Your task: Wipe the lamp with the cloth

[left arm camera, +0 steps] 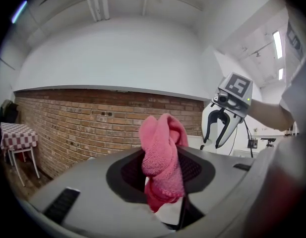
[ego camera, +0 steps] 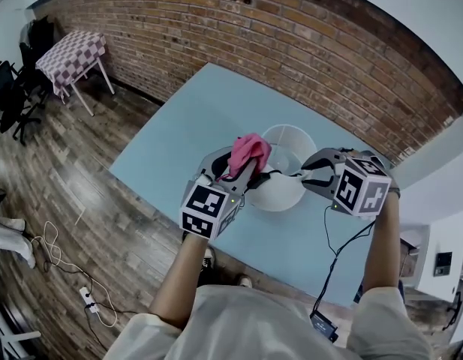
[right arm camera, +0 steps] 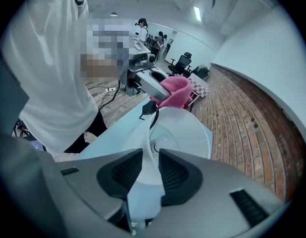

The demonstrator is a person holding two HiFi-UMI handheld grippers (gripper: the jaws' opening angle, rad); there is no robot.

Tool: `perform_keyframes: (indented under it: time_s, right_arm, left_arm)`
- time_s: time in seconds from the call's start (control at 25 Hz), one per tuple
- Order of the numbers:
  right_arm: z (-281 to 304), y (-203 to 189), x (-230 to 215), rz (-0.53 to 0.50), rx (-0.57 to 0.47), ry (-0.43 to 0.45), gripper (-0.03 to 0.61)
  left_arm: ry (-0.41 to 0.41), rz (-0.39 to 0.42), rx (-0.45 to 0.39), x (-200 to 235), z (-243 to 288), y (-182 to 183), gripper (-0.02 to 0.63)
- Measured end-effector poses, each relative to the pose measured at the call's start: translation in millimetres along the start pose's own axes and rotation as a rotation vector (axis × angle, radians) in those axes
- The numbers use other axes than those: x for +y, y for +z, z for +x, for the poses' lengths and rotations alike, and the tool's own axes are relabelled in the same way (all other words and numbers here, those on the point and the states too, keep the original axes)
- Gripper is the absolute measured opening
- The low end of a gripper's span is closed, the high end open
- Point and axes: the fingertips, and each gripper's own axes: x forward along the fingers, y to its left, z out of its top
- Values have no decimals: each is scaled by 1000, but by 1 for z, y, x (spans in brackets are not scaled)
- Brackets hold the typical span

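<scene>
The white lamp shade (ego camera: pixel 290 139) lies on its side on the pale blue table (ego camera: pixel 186 126), its open mouth facing up toward me. My left gripper (ego camera: pixel 244 169) is shut on a bunched pink cloth (ego camera: pixel 250 150), held just over the shade's left rim. In the left gripper view the cloth (left arm camera: pixel 162 155) sticks up from between the pads. My right gripper (ego camera: pixel 309 175) is at the shade's right rim. In the right gripper view the thin shade wall (right arm camera: pixel 185 133) runs between the pads of my right gripper (right arm camera: pixel 149 171), which stand apart from it: open. A black cord (right arm camera: pixel 153 119) hangs inside the shade.
A brick wall (ego camera: pixel 291 43) runs behind the table. A table with a checkered cloth (ego camera: pixel 72 55) and office chairs (ego camera: pixel 10 88) stand at far left. A power strip (ego camera: pixel 88 298) and cables lie on the wood floor. A black cable (ego camera: pixel 332 250) crosses the table near my right arm.
</scene>
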Motion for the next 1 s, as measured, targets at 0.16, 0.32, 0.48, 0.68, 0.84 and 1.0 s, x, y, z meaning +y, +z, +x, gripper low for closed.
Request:
perform_keyframes:
  time_s: [0.16, 0.32, 0.48, 0.68, 0.84, 1.0]
  right_arm:
    - [0, -1, -1, 20, -3, 9, 119]
    - [1, -1, -1, 104, 25, 38, 118]
    - [2, 1, -2, 118, 36, 45, 118]
    - [-1, 4, -2, 147, 28, 41, 117]
    - [-1, 7, 1, 148, 28, 43, 115]
    - [-1, 17, 9, 156, 3, 67, 106]
  left_arm:
    - [-14, 3, 3, 0, 2, -10, 167]
    - [-29, 10, 55, 3, 1, -35, 169]
    - [-26, -12, 129, 11, 0, -67, 169]
    - [-7, -28, 191, 18, 2, -96, 169]
    - [6, -41, 225, 23, 2, -118, 169]
    - [31, -50, 258, 29, 0, -138, 169]
